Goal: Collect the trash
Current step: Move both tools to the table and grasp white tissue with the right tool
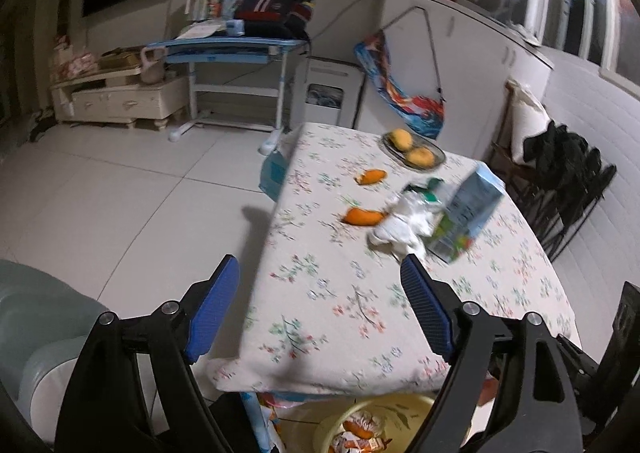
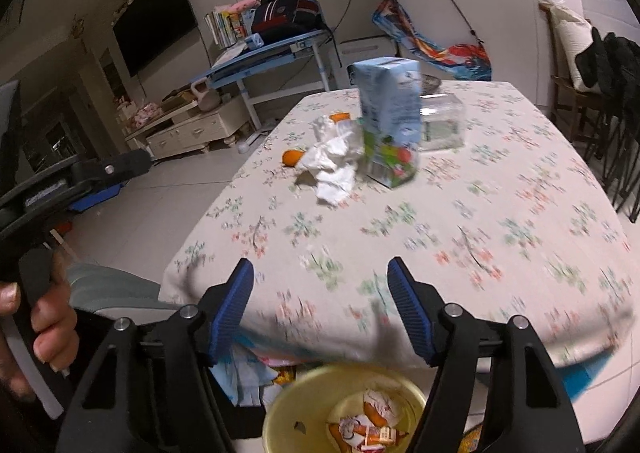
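Both grippers, left gripper (image 1: 320, 281) & right gripper (image 2: 320, 285), have fingers spread w/ nothing between; next, probably go for the crumpled white tissue (image 2: 332, 161) mid floral-cloth surface (image 2: 480, 213), pinch its bulk, avoid the light-blue drink carton (image 2: 390, 121) touching it, drop into the yellow bin (image 2: 296, 405) below.

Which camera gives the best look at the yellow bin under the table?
The right wrist view: the bin shows most of its round rim with wrappers inside, below the table edge. The left wrist view catches only part of it, cut off behind the hand-held gripper's arm.
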